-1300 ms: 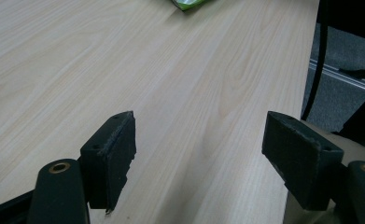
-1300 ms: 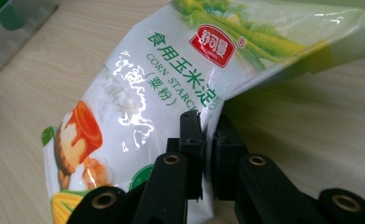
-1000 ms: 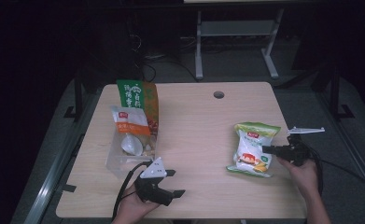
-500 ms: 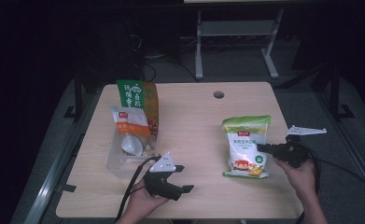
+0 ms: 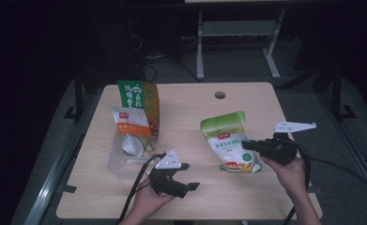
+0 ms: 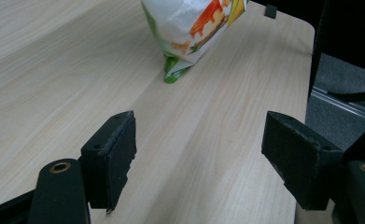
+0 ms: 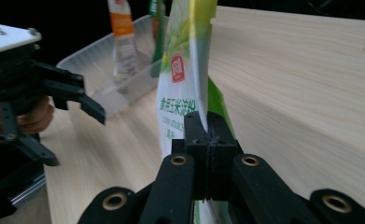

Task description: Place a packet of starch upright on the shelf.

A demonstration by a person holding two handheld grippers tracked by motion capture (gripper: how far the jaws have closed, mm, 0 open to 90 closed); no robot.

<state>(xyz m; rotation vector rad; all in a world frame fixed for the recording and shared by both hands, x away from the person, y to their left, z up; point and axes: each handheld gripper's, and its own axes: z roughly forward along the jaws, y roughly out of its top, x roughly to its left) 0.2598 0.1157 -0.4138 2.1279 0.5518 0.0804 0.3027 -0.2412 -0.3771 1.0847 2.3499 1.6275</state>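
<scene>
Pouch [image 5: 229,140] is clamped at its edge by the right tool [image 5: 248,145] and tipped up on the surface [image 5: 190,117], toward 4 o'clock. Left tool [image 5: 190,177] is held apart and empty at 6 o'clock. Two pouches already stand in the bin [image 5: 120,165] at 9 o'clock; this pouch is judged left to be moved there.

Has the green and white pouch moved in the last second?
Yes. The pouch, pinched by the right gripper, has tipped up off the table and shifted left, toward the clear bin.
</scene>
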